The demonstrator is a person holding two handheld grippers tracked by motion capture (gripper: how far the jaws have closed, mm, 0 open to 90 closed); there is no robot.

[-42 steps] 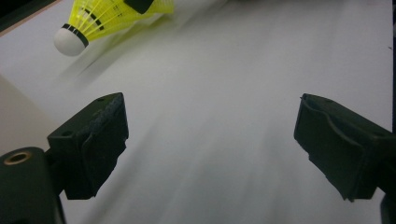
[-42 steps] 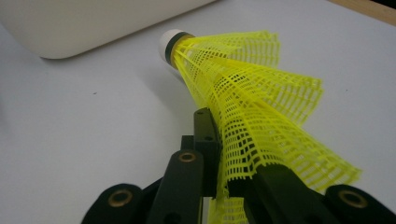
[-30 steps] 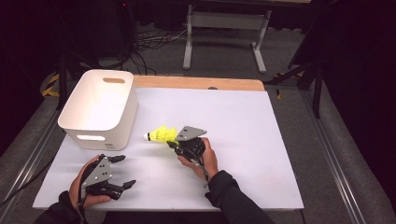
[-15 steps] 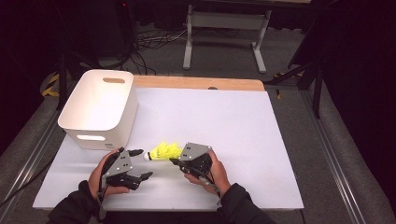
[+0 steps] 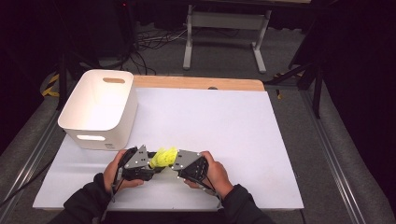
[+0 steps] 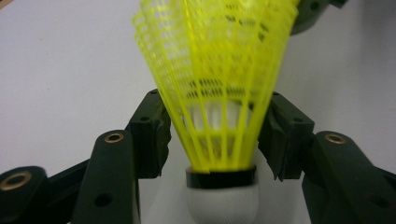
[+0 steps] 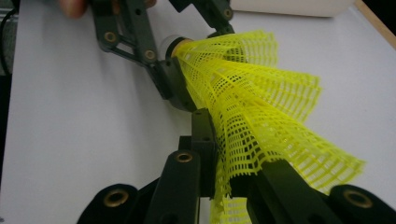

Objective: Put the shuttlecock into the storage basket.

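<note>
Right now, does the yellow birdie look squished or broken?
Yes, a bit. The right gripper pinches the wide end of the yellow shuttlecock, and its net skirt looks crumpled and splayed there rather than round. The left gripper has its jaws on either side of the skirt near the white cork. No tear is clear.

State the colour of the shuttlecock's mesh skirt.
Bright yellow; the shuttlecock shows best in the left gripper view.

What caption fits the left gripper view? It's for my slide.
Left gripper fingers flank a yellow shuttlecock.
</note>
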